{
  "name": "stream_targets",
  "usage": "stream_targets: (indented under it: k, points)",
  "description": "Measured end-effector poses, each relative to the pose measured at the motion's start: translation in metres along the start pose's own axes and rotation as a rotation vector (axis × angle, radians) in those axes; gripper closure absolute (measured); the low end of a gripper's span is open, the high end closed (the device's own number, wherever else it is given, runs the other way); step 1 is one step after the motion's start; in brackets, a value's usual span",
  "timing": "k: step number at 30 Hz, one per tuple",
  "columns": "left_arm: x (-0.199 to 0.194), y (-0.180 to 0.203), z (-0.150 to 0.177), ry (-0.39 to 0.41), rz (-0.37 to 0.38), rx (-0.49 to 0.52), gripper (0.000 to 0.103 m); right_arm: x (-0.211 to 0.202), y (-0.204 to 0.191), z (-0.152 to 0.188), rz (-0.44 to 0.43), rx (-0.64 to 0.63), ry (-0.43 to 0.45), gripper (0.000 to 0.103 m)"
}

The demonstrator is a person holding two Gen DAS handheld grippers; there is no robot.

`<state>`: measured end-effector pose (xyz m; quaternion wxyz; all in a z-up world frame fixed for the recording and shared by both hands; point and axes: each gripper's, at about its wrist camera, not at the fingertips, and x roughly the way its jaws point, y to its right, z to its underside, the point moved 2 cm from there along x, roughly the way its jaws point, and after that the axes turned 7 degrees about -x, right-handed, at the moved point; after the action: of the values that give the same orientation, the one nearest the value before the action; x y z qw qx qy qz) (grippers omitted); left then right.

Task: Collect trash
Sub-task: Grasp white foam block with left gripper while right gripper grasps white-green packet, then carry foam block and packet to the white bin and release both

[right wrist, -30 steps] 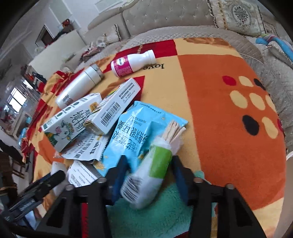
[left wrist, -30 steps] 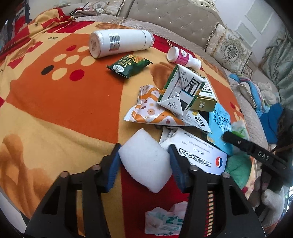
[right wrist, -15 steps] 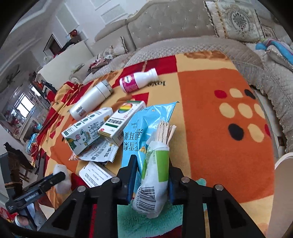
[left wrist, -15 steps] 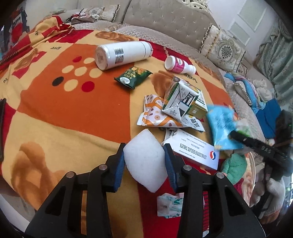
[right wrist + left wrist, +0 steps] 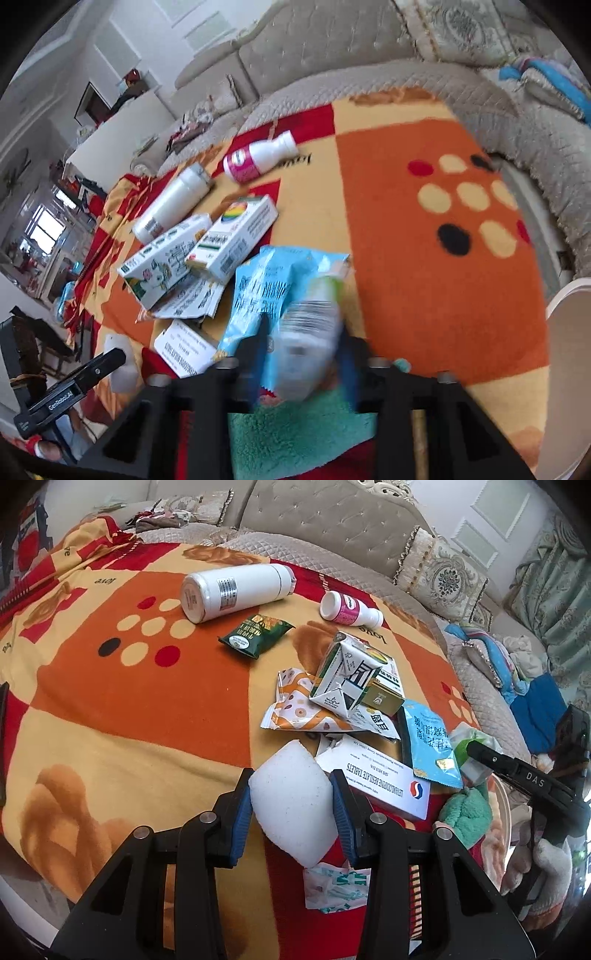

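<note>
So both pickups look done now. The white foam block [image 5: 291,812] is pinched in the left tool [image 5: 291,819], lifted a bit higher off the blanket [image 5: 129,701] than a second ago. The right tool [image 5: 303,354] has been squeezed shut on a blurry green-and-white packet [image 5: 310,325], with the blue snack bag [image 5: 258,291] caught alongside; it was loose between the pads a second back.

Still left on the blanket, as counted: two bottles (white [image 5: 236,590], pink [image 5: 349,609]), one green pouch [image 5: 255,635], one milk carton [image 5: 343,675], one tablet box [image 5: 376,779], one orange wrapper [image 5: 295,709]. So probably a drop-off next, then more trips.
</note>
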<state>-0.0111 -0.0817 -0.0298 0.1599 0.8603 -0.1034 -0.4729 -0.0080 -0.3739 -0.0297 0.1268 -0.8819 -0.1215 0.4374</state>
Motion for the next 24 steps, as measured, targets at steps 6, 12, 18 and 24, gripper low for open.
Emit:
stream_targets:
  k: [6, 12, 18, 24]
  points:
    - [-0.018, 0.014, -0.004, 0.027, 0.026, 0.028, 0.065, -0.017, -0.006, -0.004, -0.021, -0.033, 0.048, 0.082]
    - [-0.026, 0.045, -0.004, 0.034, 0.055, 0.096, 0.065, -0.039, -0.006, -0.005, -0.049, -0.037, 0.088, 0.082]
    - [-0.02, 0.091, 0.003, 0.017, 0.091, 0.164, 0.065, -0.054, 0.0, 0.004, -0.022, -0.052, 0.097, 0.082]
    - [-0.008, 0.147, 0.011, 0.007, 0.124, 0.255, 0.065, -0.074, 0.024, 0.013, 0.036, -0.028, 0.117, 0.082]
